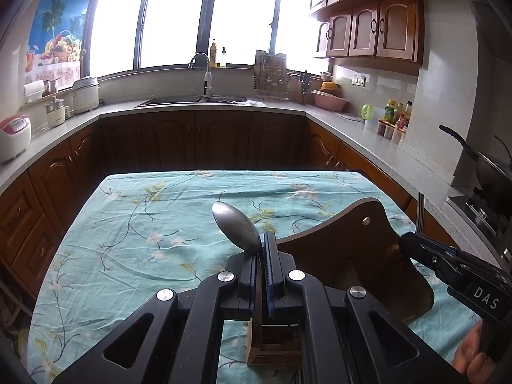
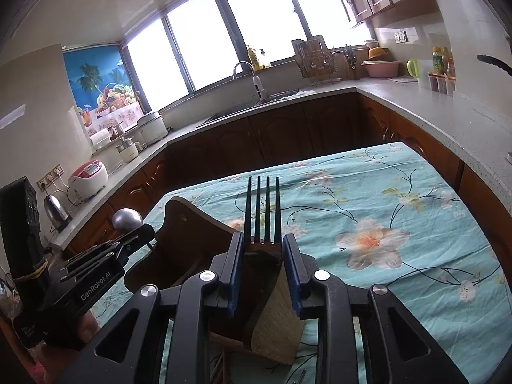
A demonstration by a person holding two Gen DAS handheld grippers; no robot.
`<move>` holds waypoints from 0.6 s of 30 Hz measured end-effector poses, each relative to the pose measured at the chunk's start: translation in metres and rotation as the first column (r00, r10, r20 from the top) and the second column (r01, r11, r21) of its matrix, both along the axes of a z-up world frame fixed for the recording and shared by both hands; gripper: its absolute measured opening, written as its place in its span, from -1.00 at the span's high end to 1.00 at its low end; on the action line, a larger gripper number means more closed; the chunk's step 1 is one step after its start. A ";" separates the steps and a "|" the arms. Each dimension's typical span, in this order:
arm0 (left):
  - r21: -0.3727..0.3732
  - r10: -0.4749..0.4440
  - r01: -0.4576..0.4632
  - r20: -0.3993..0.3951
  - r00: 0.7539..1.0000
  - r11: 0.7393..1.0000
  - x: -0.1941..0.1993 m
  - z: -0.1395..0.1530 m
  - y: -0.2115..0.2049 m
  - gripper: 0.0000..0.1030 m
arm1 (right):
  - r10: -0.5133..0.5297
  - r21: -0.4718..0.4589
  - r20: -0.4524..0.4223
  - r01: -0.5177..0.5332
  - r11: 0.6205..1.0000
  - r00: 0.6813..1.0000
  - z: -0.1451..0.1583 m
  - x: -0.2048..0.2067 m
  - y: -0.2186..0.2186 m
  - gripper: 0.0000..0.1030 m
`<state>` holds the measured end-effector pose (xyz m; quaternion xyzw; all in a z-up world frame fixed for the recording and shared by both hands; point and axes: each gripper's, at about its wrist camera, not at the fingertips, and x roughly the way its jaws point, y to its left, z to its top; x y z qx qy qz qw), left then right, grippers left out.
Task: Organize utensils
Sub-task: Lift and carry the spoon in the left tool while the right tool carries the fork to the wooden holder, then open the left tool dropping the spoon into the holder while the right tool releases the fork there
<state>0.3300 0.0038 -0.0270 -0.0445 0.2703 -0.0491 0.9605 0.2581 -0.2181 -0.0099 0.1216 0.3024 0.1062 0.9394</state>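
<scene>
Left gripper (image 1: 261,256): held level, clamped on metal spoon (image 1: 236,227).
Right gripper (image 2: 261,256): jaws parted around a dark four-tined fork (image 2: 262,211); contact cannot be told.
Room: floral teal tablecloth (image 1: 128,224) lies open ahead.

A fork (image 2: 262,214) is seen tines up between the right gripper (image 2: 262,275) jaws, contact unclear. At left, a spoon (image 2: 127,220) is held by the left gripper (image 2: 140,233) above the floral-clothed desk (image 2: 416,224).

A floral teal cloth (image 1: 134,224) is being seen spread over the counter. At twelve o'clock a sink (image 1: 192,100) with a curved faucet (image 1: 204,73) is being lit by bright windows (image 1: 176,22). A rice cooker (image 1: 14,131) is being shown at nine o'clock, and a pink basin (image 1: 329,99) with condiment bottles (image 1: 395,116) at two o'clock.
</scene>
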 end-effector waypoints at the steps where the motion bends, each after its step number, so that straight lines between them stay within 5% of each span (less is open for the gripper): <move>1: -0.002 -0.003 0.003 -0.002 1.000 1.000 0.001 0.000 0.000 0.79 | -0.001 0.001 0.001 0.001 1.000 1.000 0.000 0.000 0.000 0.48; 10: -0.013 -0.003 0.003 0.010 1.000 1.000 -0.017 -0.001 0.007 0.31 | -0.001 0.025 0.014 0.000 1.000 1.000 0.006 -0.004 -0.004 0.42; 18: -0.062 0.023 -0.023 0.006 1.000 0.998 -0.046 0.005 0.024 0.00 | -0.017 0.057 0.026 0.016 0.998 1.000 0.014 -0.019 -0.013 0.12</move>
